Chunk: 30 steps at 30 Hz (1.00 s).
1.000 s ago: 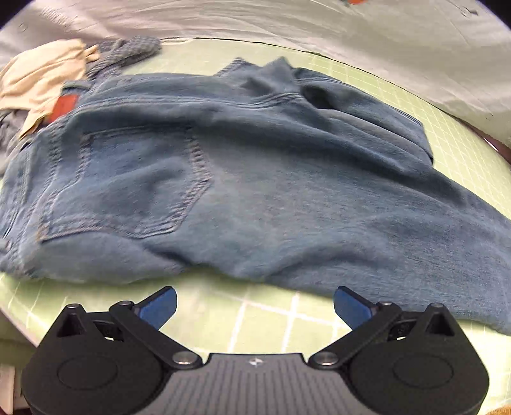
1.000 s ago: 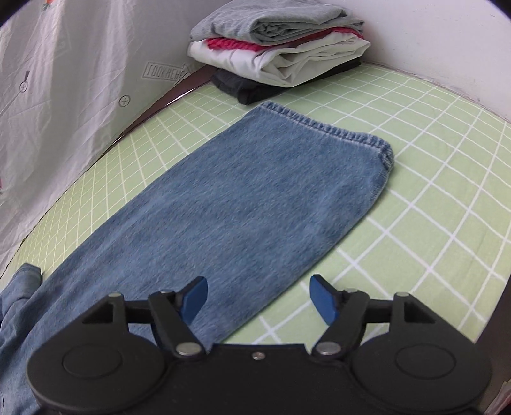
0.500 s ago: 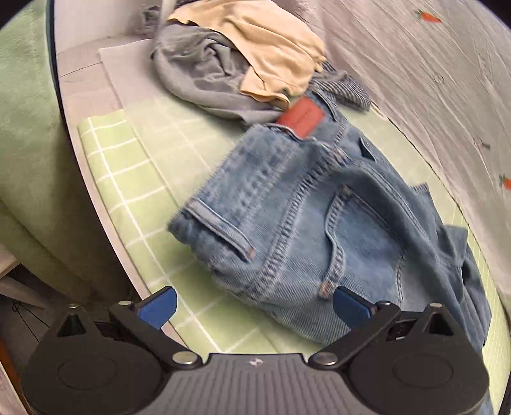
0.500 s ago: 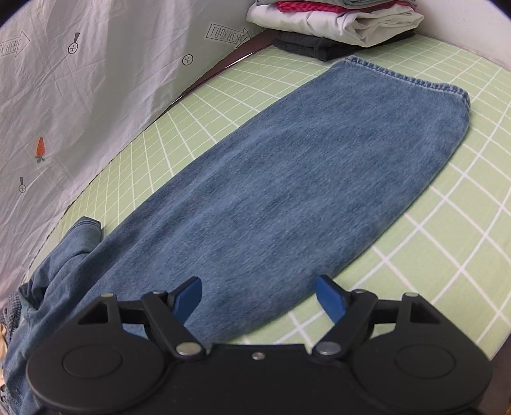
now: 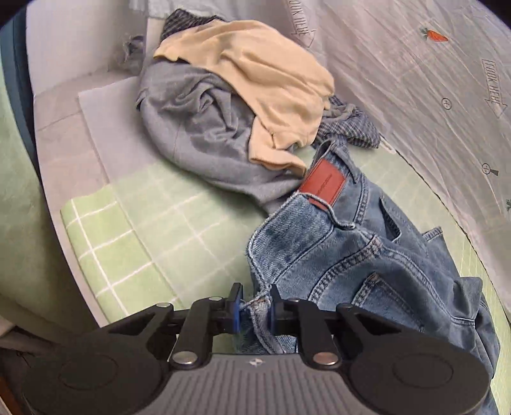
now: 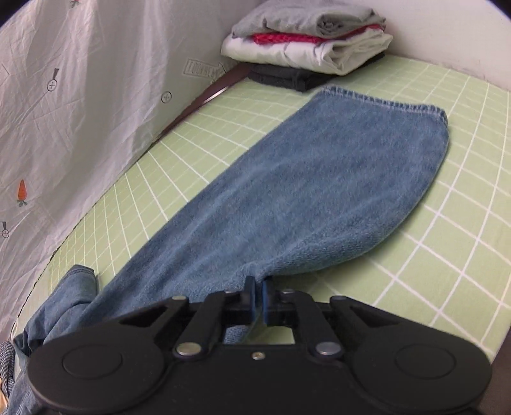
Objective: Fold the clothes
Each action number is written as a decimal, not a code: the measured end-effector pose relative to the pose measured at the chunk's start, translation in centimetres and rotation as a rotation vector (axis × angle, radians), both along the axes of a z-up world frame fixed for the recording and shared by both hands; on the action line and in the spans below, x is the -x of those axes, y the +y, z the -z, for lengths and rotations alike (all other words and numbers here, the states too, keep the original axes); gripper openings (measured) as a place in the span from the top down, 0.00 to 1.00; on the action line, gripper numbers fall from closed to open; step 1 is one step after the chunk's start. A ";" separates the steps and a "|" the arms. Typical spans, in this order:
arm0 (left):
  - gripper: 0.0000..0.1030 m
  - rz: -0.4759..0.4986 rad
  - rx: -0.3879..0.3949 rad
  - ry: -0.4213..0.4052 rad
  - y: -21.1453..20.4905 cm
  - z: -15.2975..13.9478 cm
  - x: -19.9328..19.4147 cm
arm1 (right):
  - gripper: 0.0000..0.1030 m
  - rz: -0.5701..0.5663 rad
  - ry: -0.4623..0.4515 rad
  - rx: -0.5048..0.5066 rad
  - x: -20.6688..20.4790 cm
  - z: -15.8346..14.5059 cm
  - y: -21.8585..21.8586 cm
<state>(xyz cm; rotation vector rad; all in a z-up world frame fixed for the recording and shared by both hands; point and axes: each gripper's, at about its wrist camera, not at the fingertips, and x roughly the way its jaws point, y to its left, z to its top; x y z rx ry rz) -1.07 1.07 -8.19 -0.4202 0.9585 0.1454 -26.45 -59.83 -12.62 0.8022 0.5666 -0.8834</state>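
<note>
Jeans [image 5: 367, 255] lie across the green table [image 5: 143, 223]. Left gripper [image 5: 254, 311] jaws closing on waistband corner; right gripper [image 6: 258, 301] clamped on leg edge. Risk: thin bite slips when lifted, leg sags, fold skews.

Both wrist cameras looked steeply down from close above the green mat [image 6: 463, 198], sharing only the jeans [image 5: 367, 255].

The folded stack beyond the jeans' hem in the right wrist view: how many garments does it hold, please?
4: a grey garment on top, a red one under it, a white one next, a dark one at the bottom. More may be hidden.
</note>
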 end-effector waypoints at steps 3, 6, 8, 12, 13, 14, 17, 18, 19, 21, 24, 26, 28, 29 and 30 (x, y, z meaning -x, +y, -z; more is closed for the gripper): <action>0.85 0.060 -0.050 -0.080 0.1 -3.5 -0.8 | 0.96 0.011 -0.017 0.048 0.2 -3.3 1.0; 0.85 0.083 -0.100 -0.138 0.8 -6.2 -1.0 | 0.96 0.008 0.001 0.081 0.6 -5.7 2.4; 0.84 0.084 -0.126 -0.122 1.6 -5.8 -1.3 | 0.96 -0.009 0.040 0.087 0.7 -6.3 3.2; 0.83 0.099 -0.230 0.010 2.6 -1.5 -1.6 | 0.91 -0.065 0.216 -0.024 -0.6 -2.2 4.1; 0.79 0.098 -0.234 0.052 2.7 -0.4 -1.5 | 0.89 -0.076 0.238 -0.048 -0.7 -1.3 4.4; 0.78 0.094 -0.225 0.085 2.9 0.3 -1.5 | 0.85 -0.079 0.250 -0.061 -0.8 -0.6 4.9; 0.58 0.093 -0.235 0.075 3.1 0.0 -1.3 | 0.55 -0.066 0.243 -0.062 -0.4 0.0 6.0; 0.49 0.100 -0.247 0.058 2.9 -0.5 -1.3 | 0.55 -0.066 0.241 -0.059 -0.3 0.0 6.1; 0.34 0.112 -0.259 0.033 2.6 -1.0 -1.5 | 0.55 -0.069 0.241 -0.055 -0.3 -0.2 6.3; 0.29 0.153 -0.283 -0.019 1.6 -2.2 -1.9 | 0.50 -0.065 0.253 -0.038 -0.4 -0.5 6.4; 0.24 0.239 -0.321 -0.058 -0.9 -3.0 -2.4 | 0.31 -0.049 0.263 -0.008 -0.3 -1.3 6.5; 0.22 0.315 -0.326 -0.078 -3.0 -3.1 -2.5 | 0.20 -0.042 0.266 0.007 -0.2 -1.6 6.6; 0.19 0.415 -0.313 -0.090 -5.4 -2.7 -2.2 | 0.16 -0.041 0.281 0.012 -0.2 -1.7 6.7; 0.16 0.470 -0.305 -0.093 -6.7 -2.4 -2.0 | 0.14 -0.044 0.292 0.014 -0.1 -1.6 6.7; 0.16 0.512 -0.301 -0.090 -7.8 -2.1 -1.7 | 0.12 -0.053 0.302 0.016 0.0 -1.4 6.7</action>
